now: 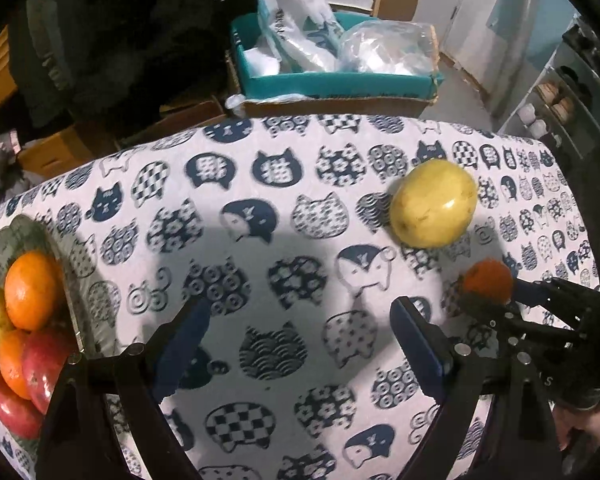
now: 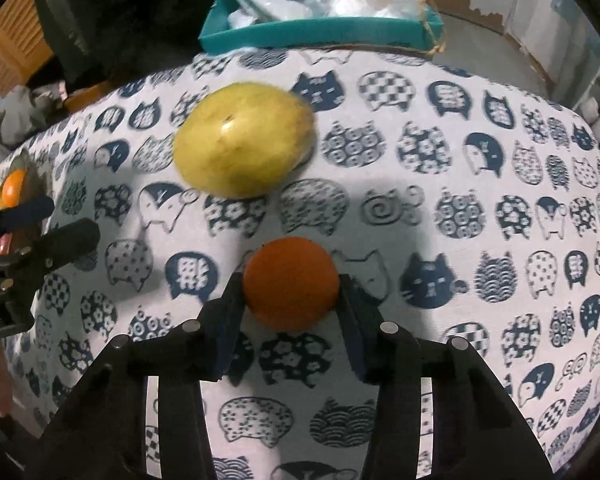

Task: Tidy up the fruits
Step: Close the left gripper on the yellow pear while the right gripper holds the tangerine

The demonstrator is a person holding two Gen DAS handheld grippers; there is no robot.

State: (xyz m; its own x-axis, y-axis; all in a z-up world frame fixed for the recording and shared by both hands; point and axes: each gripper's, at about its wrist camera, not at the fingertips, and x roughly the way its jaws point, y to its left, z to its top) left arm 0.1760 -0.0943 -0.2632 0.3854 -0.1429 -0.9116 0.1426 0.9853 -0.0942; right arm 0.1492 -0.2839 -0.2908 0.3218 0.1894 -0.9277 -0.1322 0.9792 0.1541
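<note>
1. in the left wrist view, nearest to us is our left gripper [image 1: 300, 332], its jaws spread wide with nothing between them, hanging over the cat-print cloth [image 1: 284, 208] that covers the desk.
2. at the left edge of this view we see a green plate [image 1: 28, 228] holding the sorted fruit: an orange [image 1: 30, 290] on top, a second orange below it, a yellow fruit at the rim, and two red apples [image 1: 40, 368] toward us.
3. farther out on the cloth lies a yellow fruit [image 1: 434, 202], alone, and to its near right our right gripper [image 1: 496, 300] reaches in from the right edge with a small orange [image 1: 488, 280] at its tips.
4. beyond the desk stands a teal box [image 1: 340, 84] stuffed with plastic bags.
5. in the right wrist view, nearest to us are the right gripper's jaws, pressed against both sides of the small orange [image 2: 290, 282]; we cannot tell whether it is touching the cloth.
6. the yellow fruit [image 2: 242, 140] rests on the cloth beyond it, apart from it.
7. at the left edge our left gripper [image 2: 48, 220] shows with its jaws parted, the plate's fruit just behind it.
</note>
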